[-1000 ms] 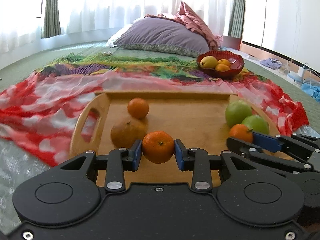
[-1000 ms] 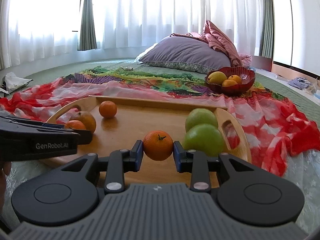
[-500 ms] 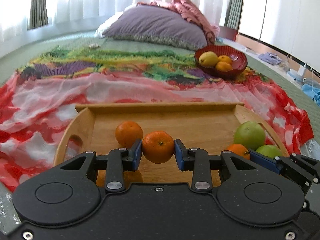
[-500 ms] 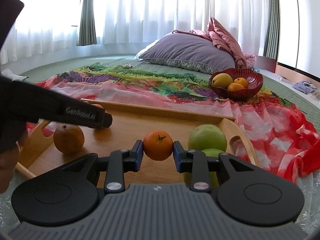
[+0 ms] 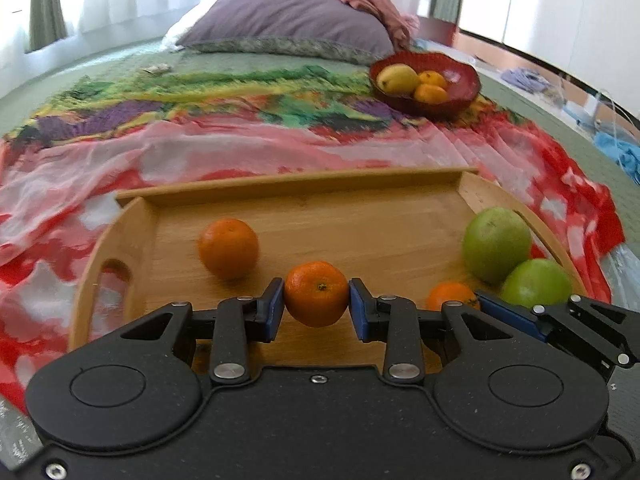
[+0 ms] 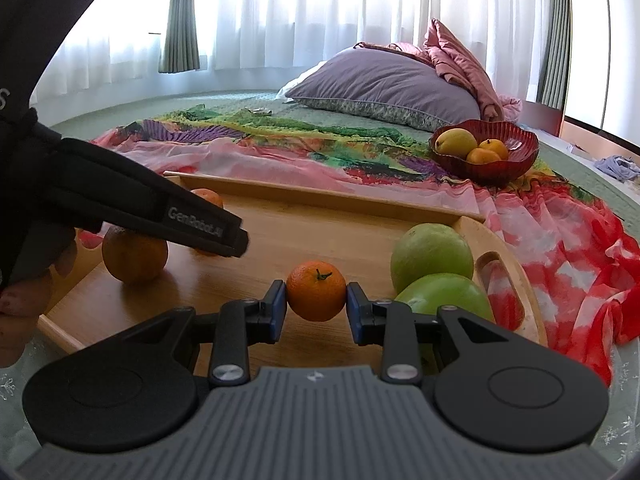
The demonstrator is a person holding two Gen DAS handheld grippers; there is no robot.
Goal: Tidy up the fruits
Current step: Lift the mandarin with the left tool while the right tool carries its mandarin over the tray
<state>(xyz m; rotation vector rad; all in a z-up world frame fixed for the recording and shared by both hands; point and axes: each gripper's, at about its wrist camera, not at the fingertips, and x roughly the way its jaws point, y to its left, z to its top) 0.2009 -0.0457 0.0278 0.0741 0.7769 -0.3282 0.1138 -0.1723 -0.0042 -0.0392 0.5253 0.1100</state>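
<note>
Carrying two fruits at once: left gripper [image 5: 316, 300] is clenched on a mandarin [image 5: 316, 294], right gripper [image 6: 316, 300] is clenched on a second mandarin with a green stem [image 6: 316, 291]. Blue pads press both sides of each fruit. Both appear lifted just above the wooden tray [image 5: 360, 184], though contact with the board cannot be ruled out.

On the tray: one orange [image 5: 229, 248] at far left in the left view; in the right view a duller, larger orange [image 6: 135, 254] sits at the near left. Two green apples [image 6: 431, 254] touch each other at the right end, beside the handle slot.

Red bowl [image 6: 516, 156] stands far right on the patterned cloth [image 5: 200, 152], well apart from the tray, holding a yellow pear-like fruit [image 6: 456, 141] and two small oranges [image 6: 484, 156].

Judgement: transfer step in hand, pick complete, placement not yet done. Bowl is the likely destination, since citrus already sits there. Next move calls for raising both mandarins over the tray's far rim, travelling forward and right, then lowering into free bowl space. One gripper at a time is advisable; the bowl is small.
</note>
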